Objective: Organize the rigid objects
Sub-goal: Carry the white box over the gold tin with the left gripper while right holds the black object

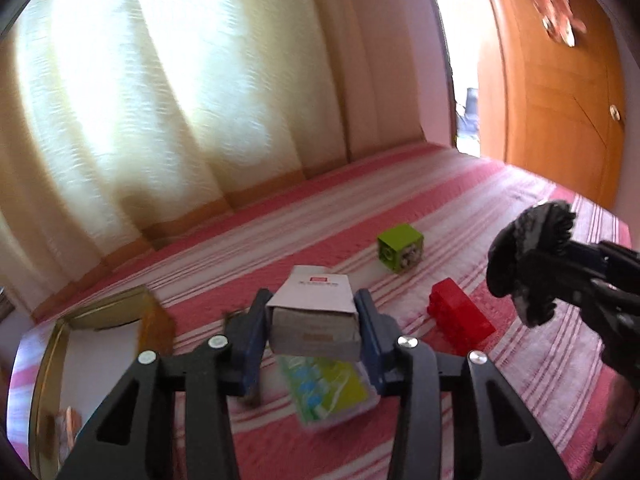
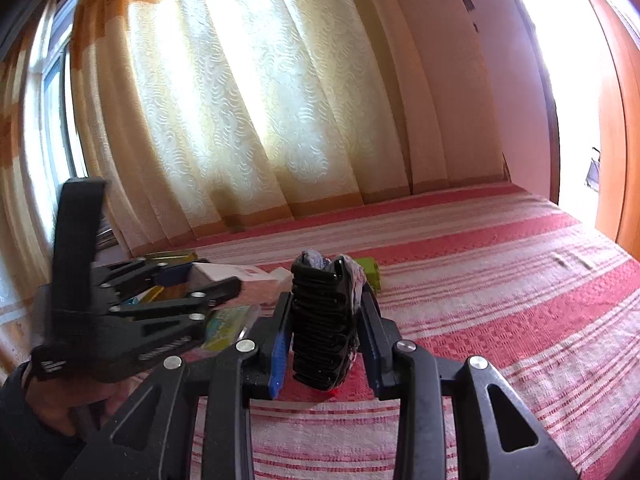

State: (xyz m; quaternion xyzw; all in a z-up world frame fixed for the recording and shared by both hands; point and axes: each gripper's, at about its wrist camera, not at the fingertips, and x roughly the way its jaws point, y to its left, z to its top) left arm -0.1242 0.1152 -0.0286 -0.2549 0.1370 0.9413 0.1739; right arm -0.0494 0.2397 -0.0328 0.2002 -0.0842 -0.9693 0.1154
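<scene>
The white cardboard box (image 1: 314, 320) sits between the blue pads of the left tongs (image 1: 314, 330), which are closed against its two sides and hold it clear of the bed; its top flap stands open and bears a small red mark. Directly under the box lies a flat, clear-wrapped packet (image 1: 330, 390) printed in green, blue and yellow, blurred and partly covered by the box. Ahead and to the right of these tongs a red plastic building brick (image 1: 460, 314) lies on the bed, and beyond it a lime-green studded cube brick (image 1: 400, 248). To their left stands a gold-framed mirror or tray (image 1: 48, 360), cut off at the picture's edge.

The right tongs (image 2: 326, 340) are clamped on a black ribbed toy wheel (image 2: 322, 320), glossy and deeply grooved, with something grey and crumpled at its far side that is hard to make out. A sliver of red shows beneath it.

Everything rests on a bed (image 2: 500, 300) under a woven red-and-white striped bedspread. Behind hang cream embossed curtains (image 2: 240, 100) with an orange border, and an orange wooden wardrobe (image 1: 560, 100) stands to the right.
</scene>
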